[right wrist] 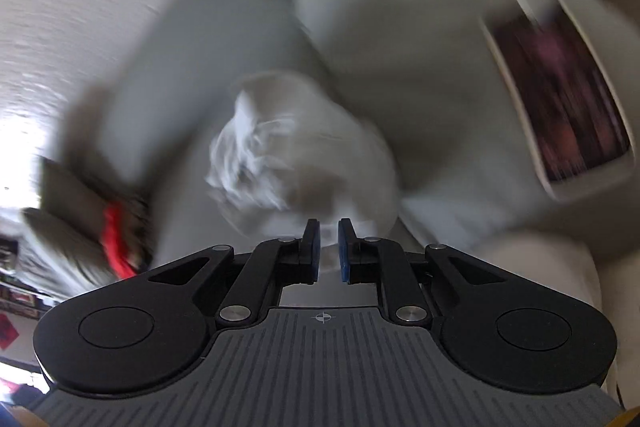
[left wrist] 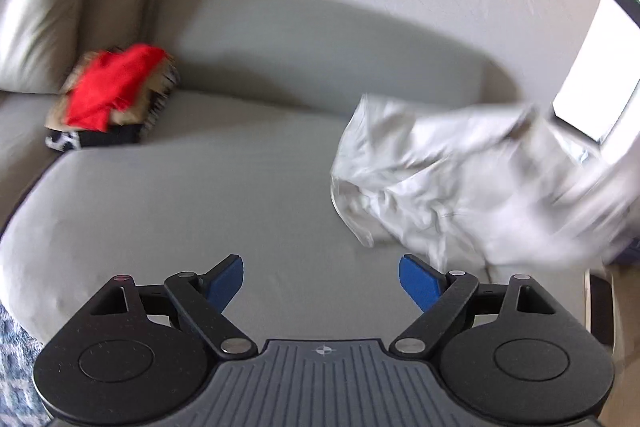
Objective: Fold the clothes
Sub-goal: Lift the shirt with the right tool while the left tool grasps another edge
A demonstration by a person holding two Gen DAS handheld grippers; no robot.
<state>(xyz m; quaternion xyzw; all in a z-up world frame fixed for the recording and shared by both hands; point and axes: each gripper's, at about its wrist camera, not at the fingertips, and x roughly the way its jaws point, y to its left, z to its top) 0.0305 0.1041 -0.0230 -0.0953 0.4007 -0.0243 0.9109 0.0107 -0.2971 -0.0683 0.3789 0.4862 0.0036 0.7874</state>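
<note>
Tongs first, nearest the lenses. My left tongs (left wrist: pixel 322 281) stand spread wide with nothing between the blue pads (left wrist: pixel 418 281); they hover above the bare grey seat of the sofa (left wrist: pixel 208 195), touching no cloth. My right tongs (right wrist: pixel 328 251) are nearly closed, a narrow slot left between the pads. White fabric shows in and just past that slot, and the white garment (right wrist: pixel 280 151) appears to trail away from it, so I judge the right tongs to be clenched on an edge of that garment, though blur keeps me from seeing the pads bite.

Beyond the tips: in the left wrist view the white garment (left wrist: pixel 452 187) is a crumpled mass toward the right side of the seat, streaked with motion at its far right. It is not spread flat, and no fold is visible in it.

Farther back, a heap of other clothes, topped by a red piece (left wrist: pixel 108 89), sits against the sofa cushions (left wrist: pixel 44 15), well apart from the white garment. A dark-patterned pillow (right wrist: pixel 560 99) rests on the far part of the sofa in the right wrist view.

Judgement: the step in hand is fetching the white garment onto the open seat for spreading; folding proper has not begun. The next move calls for the left tongs to find a second edge or corner, so that both can draw the cloth flat.
</note>
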